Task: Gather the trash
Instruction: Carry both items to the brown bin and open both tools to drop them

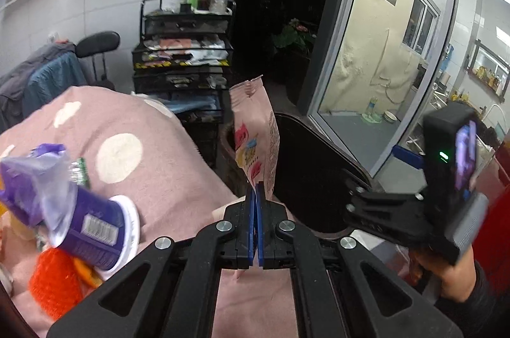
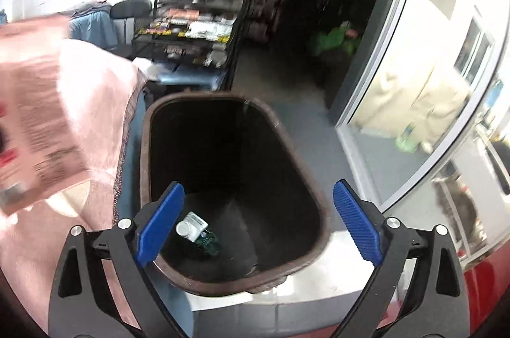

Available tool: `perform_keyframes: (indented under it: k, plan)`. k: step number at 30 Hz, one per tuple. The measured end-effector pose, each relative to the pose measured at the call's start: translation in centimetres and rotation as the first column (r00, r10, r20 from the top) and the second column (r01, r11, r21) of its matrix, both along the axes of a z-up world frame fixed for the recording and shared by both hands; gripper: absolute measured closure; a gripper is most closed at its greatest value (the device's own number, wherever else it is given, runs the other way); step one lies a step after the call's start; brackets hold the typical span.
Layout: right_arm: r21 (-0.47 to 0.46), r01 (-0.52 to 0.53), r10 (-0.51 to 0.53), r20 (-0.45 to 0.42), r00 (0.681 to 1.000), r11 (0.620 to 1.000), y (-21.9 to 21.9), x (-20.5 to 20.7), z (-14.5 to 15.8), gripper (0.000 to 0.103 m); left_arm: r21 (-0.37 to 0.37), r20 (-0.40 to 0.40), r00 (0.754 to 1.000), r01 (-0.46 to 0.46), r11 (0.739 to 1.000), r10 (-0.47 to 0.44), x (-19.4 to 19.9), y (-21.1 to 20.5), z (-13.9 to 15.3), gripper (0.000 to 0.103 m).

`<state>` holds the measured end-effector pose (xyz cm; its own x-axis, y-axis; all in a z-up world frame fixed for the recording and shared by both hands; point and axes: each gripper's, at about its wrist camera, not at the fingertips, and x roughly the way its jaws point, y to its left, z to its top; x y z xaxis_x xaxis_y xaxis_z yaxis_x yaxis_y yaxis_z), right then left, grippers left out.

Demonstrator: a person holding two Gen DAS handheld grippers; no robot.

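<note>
A: Status?
B: My left gripper (image 1: 256, 194) pinches the pink snack bag (image 1: 255, 140), frame centre; right gripper (image 2: 256, 223) gapes empty over the brown bin (image 2: 318, 210).
A: Tip?
B: Carry the bag over the bin's mouth before letting go.

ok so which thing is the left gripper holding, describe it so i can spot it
Start at the pink dotted blanket beside the dark bin. Standing up from the left gripper, whose shut blue fingers pinch its bottom edge, is the snack pouch: pale pink, torn open on top, unlike the purple cup.
</note>
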<state>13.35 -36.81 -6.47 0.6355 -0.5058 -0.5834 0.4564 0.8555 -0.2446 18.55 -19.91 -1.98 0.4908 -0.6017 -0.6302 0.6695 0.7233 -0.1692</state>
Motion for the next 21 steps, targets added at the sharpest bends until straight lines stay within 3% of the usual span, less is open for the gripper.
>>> perform_keyframes:
  k: [5, 14, 18, 19, 21]
  plan:
    - [-0.024, 0.021, -0.021, 0.010, 1.000, 0.999, -0.1, -1.8, 0.9, 0.008, 0.016, -0.086, 0.995, 0.043, 0.999, -0.041, 1.8, -3.1, -1.0, 0.101]
    - [0.062, 0.092, -0.094, 0.035, 0.995, 0.994, -3.1, -4.4, 0.8, 0.008, 0.073, -0.158, 0.982, 0.117, 0.990, -0.104, 2.4, -8.5, -3.2, 0.101]
    - [0.101, 0.116, -0.120, 0.031, 0.992, 0.988, -4.2, -4.9, 0.1, 0.008, 0.060, -0.206, 0.971, 0.137, 0.989, -0.123, 2.6, -9.8, -3.9, 0.101]
    - [0.107, 0.120, -0.123, 0.027, 0.992, 0.987, -4.3, -4.9, 0.0, 0.008, 0.060, -0.216, 0.968, 0.141, 0.988, -0.125, 2.6, -10.0, -4.1, 0.095]
    - [0.114, 0.127, -0.131, 0.023, 0.991, 0.985, -4.6, -5.1, -0.3, 0.008, 0.067, -0.221, 0.967, 0.141, 0.988, -0.123, 2.5, -10.4, -4.2, 0.069]
